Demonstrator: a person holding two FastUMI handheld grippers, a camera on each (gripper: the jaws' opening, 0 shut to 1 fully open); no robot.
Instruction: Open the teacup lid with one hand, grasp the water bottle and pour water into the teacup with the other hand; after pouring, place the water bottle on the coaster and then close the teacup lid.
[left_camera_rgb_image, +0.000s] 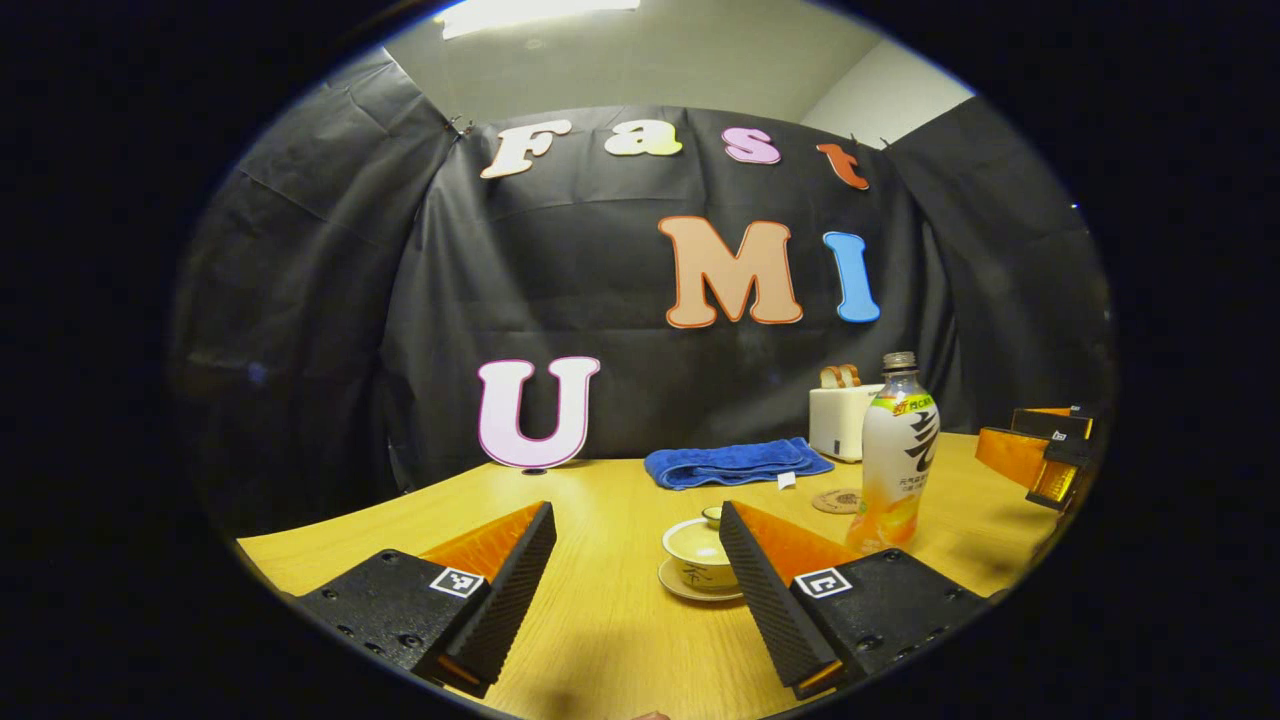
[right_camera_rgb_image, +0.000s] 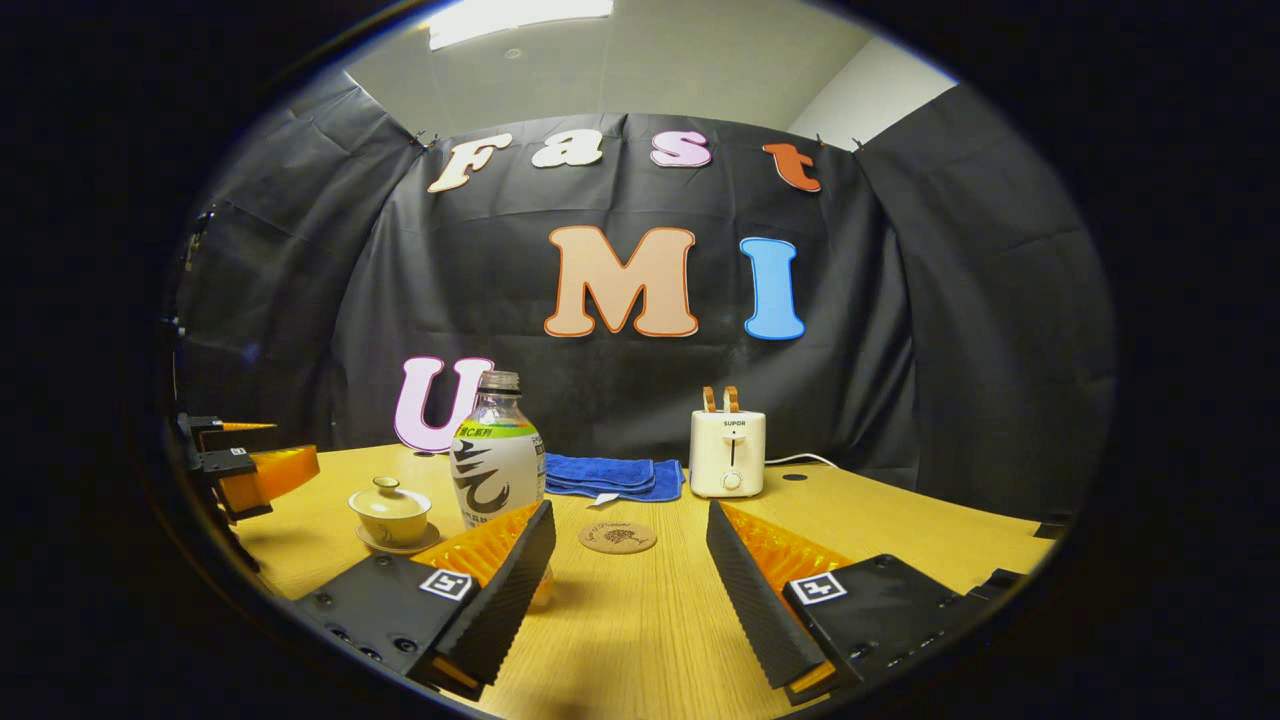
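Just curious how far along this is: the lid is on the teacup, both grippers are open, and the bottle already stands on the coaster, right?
Not quite. The bottle stands on the bare table, beside the coaster, which has nothing on it; the right gripper view shows this. The rest holds: the lid is on the teacup, and the left gripper and right gripper are open.

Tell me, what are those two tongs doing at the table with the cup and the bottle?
They are just getting started. A person holds one pair in each hand, and both are open, holding nothing. The left tongs point at the lidded teacup on its saucer; the lid is still on. The right tongs hover near the water bottle, which stands upright on the yellow table. The round coaster waits bare beside it. Behind sit a folded blue towel and a white toaster.
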